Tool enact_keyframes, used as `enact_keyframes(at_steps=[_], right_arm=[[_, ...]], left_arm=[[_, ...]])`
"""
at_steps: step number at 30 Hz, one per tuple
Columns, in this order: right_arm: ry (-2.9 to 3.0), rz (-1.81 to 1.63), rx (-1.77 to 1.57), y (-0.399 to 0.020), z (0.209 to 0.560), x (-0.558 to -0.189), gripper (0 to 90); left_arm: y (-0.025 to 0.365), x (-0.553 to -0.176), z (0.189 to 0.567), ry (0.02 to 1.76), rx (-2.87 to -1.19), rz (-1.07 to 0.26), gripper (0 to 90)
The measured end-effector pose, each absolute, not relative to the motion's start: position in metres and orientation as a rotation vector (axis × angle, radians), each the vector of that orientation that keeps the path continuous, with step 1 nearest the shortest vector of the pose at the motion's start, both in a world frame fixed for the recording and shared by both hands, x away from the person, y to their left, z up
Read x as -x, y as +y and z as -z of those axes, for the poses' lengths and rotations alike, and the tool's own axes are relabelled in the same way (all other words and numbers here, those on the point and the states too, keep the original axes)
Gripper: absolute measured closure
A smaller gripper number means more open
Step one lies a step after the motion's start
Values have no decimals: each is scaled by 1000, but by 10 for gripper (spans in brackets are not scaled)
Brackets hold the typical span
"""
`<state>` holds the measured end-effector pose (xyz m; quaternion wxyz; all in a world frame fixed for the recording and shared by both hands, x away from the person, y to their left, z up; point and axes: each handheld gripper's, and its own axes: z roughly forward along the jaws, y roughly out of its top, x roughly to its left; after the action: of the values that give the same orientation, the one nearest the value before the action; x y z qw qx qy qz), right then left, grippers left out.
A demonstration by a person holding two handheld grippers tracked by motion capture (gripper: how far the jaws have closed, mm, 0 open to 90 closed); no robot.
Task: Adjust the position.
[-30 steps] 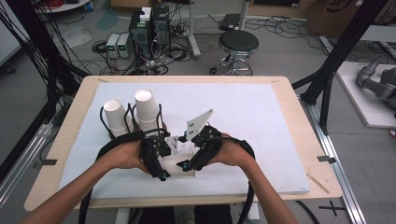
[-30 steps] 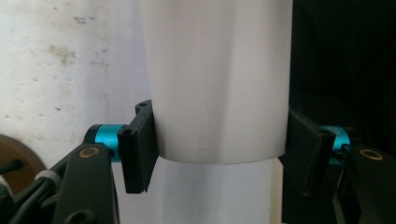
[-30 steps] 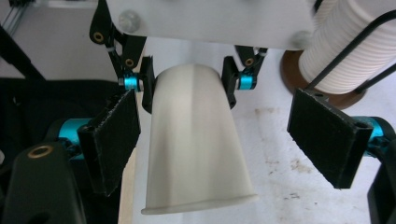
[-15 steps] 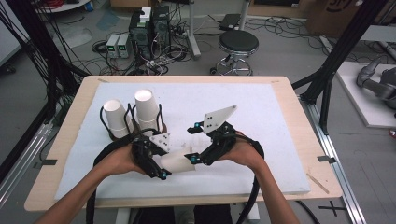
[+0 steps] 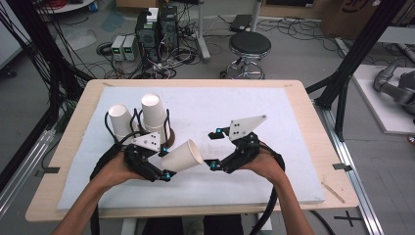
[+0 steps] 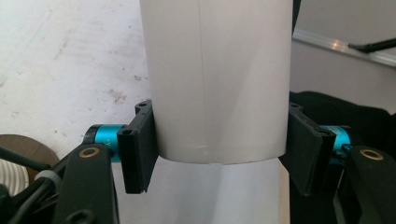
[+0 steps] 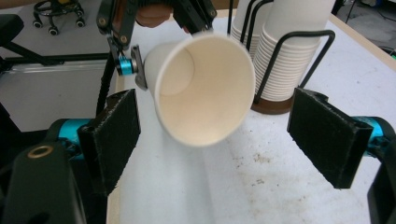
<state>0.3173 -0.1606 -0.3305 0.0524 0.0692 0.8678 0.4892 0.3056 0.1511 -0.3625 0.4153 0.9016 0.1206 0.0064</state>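
- Since the earlier frame our two hands have drawn apart: the left gripper [image 5: 164, 164] has carried the paper cup [image 5: 182, 156] away toward 8 o'clock, while the right gripper [image 5: 214, 149] has slid off toward 3 o'clock.
- We judge the step in hand to be separating one cup from the supply and presenting it, mouth toward the right gripper.
- The cup lies on its side above the table [image 5: 293, 122], at about 5 o'clock from the wire cup holder [image 5: 165, 128] and the two stacks of cups [image 5: 152, 115].
- The left gripper is clenched on the cup's wall, one pad on each side, as the left gripper view shows [image 6: 217, 79].
- The right gripper [image 7: 229, 135] is released, its jaws wide and empty, with the cup's open mouth [image 7: 201, 91] between and beyond them, not touching.
- Next, we reckon, the right gripper must close in on the rim without crushing it.
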Motion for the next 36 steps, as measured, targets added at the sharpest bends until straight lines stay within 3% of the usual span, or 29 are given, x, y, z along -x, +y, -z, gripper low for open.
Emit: enact_keyframes(at_steps=[21,36], right_arm=[[2600,-1588,-291,-169,355,-317,179],[2574,-1677,-292,-165,362,-317,179]], left_arm=[[171,-302,385,246,-1892,-40,351],[171,-304,401,232,-1781,4,351]])
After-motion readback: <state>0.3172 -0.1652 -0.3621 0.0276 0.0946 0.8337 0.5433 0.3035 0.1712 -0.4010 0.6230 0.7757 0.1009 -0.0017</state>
